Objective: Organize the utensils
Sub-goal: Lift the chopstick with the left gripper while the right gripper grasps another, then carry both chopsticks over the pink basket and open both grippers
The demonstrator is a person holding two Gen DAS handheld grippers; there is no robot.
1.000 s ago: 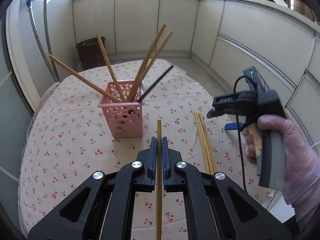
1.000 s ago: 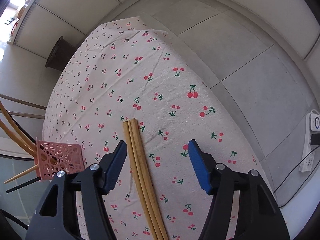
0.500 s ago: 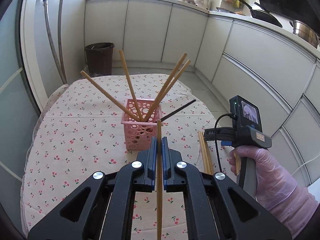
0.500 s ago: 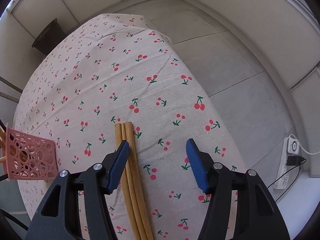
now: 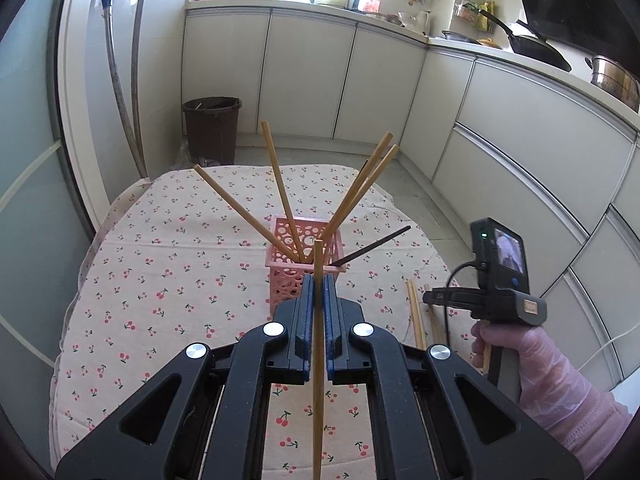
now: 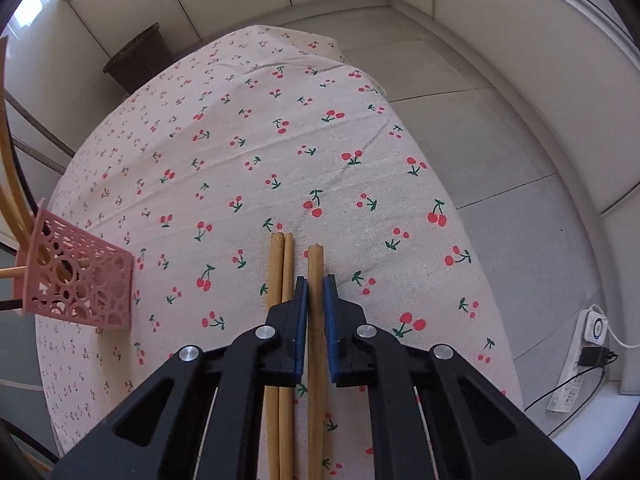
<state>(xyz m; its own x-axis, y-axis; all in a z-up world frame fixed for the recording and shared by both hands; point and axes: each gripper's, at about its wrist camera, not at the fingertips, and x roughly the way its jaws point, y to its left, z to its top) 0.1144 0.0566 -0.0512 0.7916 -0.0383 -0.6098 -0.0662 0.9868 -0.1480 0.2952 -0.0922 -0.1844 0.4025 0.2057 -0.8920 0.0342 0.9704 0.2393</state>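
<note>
My left gripper [image 5: 318,280] is shut on a wooden chopstick [image 5: 318,256], held upright just in front of the pink perforated holder [image 5: 282,284]. The holder stands mid-table with several wooden chopsticks and a black one leaning out. My right gripper [image 6: 316,280] points down at the cherry-print tablecloth [image 6: 240,140]. Its jaws are closing, and the pads press on one wooden chopstick [image 6: 316,260] lying on the cloth. Two more chopsticks [image 6: 280,264] lie side by side just left of its left finger. The holder [image 6: 80,288] is at the far left of the right wrist view.
The table's right edge drops to a grey tiled floor, where a white power strip [image 6: 580,360] lies. A dark bin [image 5: 212,128] stands beyond the table's far end. White cabinets [image 5: 520,152] line the back and right. A gloved hand [image 5: 532,360] holds the right gripper's handle.
The right gripper's jaws went from wide open to shut on one of the three lying chopsticks, which now lies apart from the other two. The left gripper rose a little with its chopstick.
</note>
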